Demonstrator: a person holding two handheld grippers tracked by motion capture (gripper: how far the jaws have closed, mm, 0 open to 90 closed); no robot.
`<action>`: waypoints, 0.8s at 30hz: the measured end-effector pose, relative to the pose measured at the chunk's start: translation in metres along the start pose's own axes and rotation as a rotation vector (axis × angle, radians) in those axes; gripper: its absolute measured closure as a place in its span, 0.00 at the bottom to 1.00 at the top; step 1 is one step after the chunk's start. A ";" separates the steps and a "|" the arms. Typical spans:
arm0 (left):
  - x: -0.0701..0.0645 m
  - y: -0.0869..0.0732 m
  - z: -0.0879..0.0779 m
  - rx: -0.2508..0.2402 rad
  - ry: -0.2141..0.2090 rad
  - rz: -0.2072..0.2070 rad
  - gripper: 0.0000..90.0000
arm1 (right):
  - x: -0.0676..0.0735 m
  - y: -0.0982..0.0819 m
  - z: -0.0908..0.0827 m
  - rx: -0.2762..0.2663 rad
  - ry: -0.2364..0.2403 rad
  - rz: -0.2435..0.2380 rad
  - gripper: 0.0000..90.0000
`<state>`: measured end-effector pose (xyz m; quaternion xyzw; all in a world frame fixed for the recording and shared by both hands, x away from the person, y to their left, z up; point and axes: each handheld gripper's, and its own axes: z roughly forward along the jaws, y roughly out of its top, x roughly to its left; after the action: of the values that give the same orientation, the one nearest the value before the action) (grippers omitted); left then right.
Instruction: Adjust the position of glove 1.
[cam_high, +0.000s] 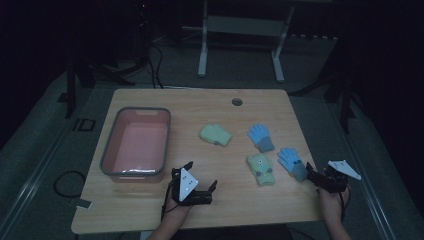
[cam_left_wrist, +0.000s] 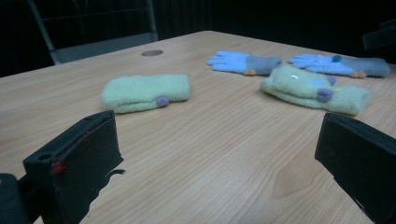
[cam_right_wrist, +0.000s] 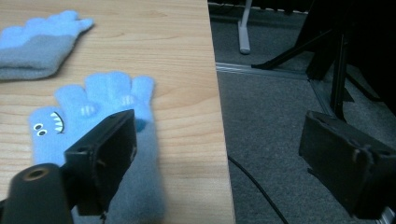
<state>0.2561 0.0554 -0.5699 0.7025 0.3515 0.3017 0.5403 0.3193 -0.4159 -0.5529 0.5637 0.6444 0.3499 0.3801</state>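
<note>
Both claws stand wide and hold nothing. Left claw (cam_high: 197, 187) hovers low over the table (cam_high: 225, 210), with two green mittens (cam_left_wrist: 145, 93) and a blue glove (cam_left_wrist: 243, 62) lying well ahead of it. Right claw (cam_high: 320, 177) sits at the table's edge, one jaw just over the near blue glove (cam_right_wrist: 93, 116), the other jaw beyond the edge, over the floor.

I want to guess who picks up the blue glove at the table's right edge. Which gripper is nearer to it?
Right. The right gripper sits at the blue glove, jaws open beside its cuff. The left gripper is well off to its left, beyond the green mitten.
</note>
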 end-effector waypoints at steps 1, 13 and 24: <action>0.001 0.000 -0.001 -0.001 0.001 -0.005 0.00 | 0.000 0.000 0.000 0.001 -0.004 -0.002 0.14; 0.002 -0.001 -0.001 0.000 0.008 -0.022 0.00 | -0.003 0.001 0.002 0.023 0.028 0.020 0.15; 0.000 -0.001 -0.002 0.005 0.021 -0.040 0.00 | 0.000 0.004 0.004 0.094 0.051 0.007 0.14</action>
<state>0.2543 0.0572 -0.5699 0.6938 0.3716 0.2972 0.5406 0.3252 -0.4156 -0.5512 0.5742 0.6675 0.3349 0.3355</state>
